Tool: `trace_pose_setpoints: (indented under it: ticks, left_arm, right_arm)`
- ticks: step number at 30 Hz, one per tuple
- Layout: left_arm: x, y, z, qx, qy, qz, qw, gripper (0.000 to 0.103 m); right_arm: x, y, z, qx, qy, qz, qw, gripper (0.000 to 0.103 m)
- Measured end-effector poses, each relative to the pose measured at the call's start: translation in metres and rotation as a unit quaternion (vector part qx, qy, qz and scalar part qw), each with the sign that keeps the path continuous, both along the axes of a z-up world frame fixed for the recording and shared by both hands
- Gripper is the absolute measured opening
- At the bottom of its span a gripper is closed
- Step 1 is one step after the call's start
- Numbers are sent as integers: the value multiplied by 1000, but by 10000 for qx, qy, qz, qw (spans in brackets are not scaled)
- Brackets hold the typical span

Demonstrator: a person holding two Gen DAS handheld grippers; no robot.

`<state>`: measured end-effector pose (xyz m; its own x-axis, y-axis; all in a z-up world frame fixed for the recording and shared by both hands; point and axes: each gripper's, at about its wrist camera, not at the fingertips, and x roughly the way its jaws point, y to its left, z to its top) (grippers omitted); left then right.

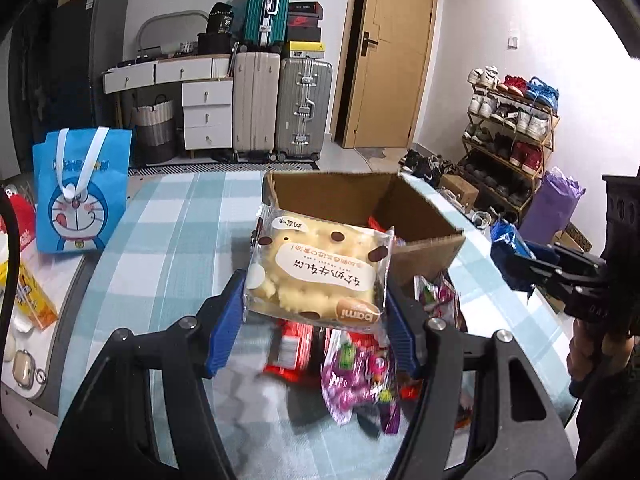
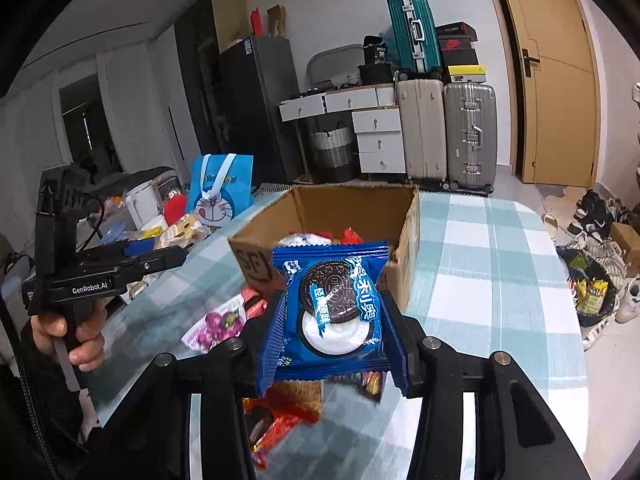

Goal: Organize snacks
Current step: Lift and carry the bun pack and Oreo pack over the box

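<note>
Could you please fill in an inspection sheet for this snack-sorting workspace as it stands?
Surface: table under a blue-and-white checked cloth.
Job's things: open cardboard box with some snacks inside; yellow cake packet and blue cookie packet, both held up; loose snack packets lying in front of the box.
Clutter: blue cartoon bag, juice carton.
Grippers: left gripper shut on the cake packet; right gripper shut on the cookie packet.
Cables: black cable at the left gripper.
Surroundings: suitcases, drawers, door, shoe rack.
</note>
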<state>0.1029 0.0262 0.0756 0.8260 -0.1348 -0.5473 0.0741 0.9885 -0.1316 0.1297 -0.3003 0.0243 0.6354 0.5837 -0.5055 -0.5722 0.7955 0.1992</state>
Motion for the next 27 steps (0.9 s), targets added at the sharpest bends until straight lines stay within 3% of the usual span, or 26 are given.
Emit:
trace_pose_setpoints:
  ticks: [11, 27]
  left_arm:
    - [37, -19, 20, 165, -128, -63, 9998, 62]
    - [99, -41, 13, 232, -27, -48, 9997, 62]
  right_arm:
    - [30, 8, 17, 174, -5, -284, 9994, 46]
    - [71, 31, 32, 272, -11, -315, 9991, 46]
